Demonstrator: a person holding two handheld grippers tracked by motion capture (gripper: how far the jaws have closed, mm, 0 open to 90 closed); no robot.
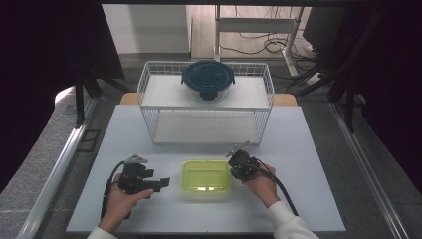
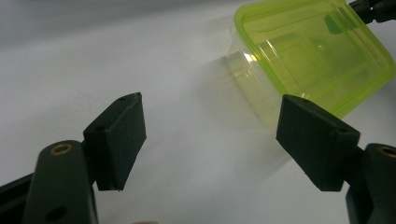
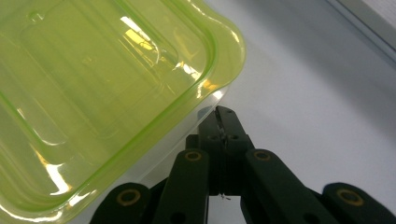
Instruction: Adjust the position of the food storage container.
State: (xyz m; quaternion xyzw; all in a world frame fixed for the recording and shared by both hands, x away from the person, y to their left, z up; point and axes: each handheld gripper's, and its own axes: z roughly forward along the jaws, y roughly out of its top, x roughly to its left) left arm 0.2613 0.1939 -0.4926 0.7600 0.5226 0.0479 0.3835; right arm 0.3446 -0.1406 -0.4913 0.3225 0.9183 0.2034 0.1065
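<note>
A clear box with a yellow-green lid (image 1: 206,177) sits on the white table near its front edge. In the left gripper view the box (image 2: 312,51) lies ahead and to the right of my left gripper (image 2: 212,135), whose jaws stand wide apart with nothing between them. My left gripper (image 1: 161,182) rests to the left of the box, apart from it. My right gripper (image 1: 232,165) is at the box's right rim. In the right gripper view its jaws (image 3: 225,122) are pressed together, tips right beside the lid's corner (image 3: 224,51); nothing is held.
A white wire rack (image 1: 206,102) stands at the back of the table (image 1: 303,149). On its top shelf sits a round glass bowl with a dark blue lid (image 1: 207,78). Dark curtains hang at both sides.
</note>
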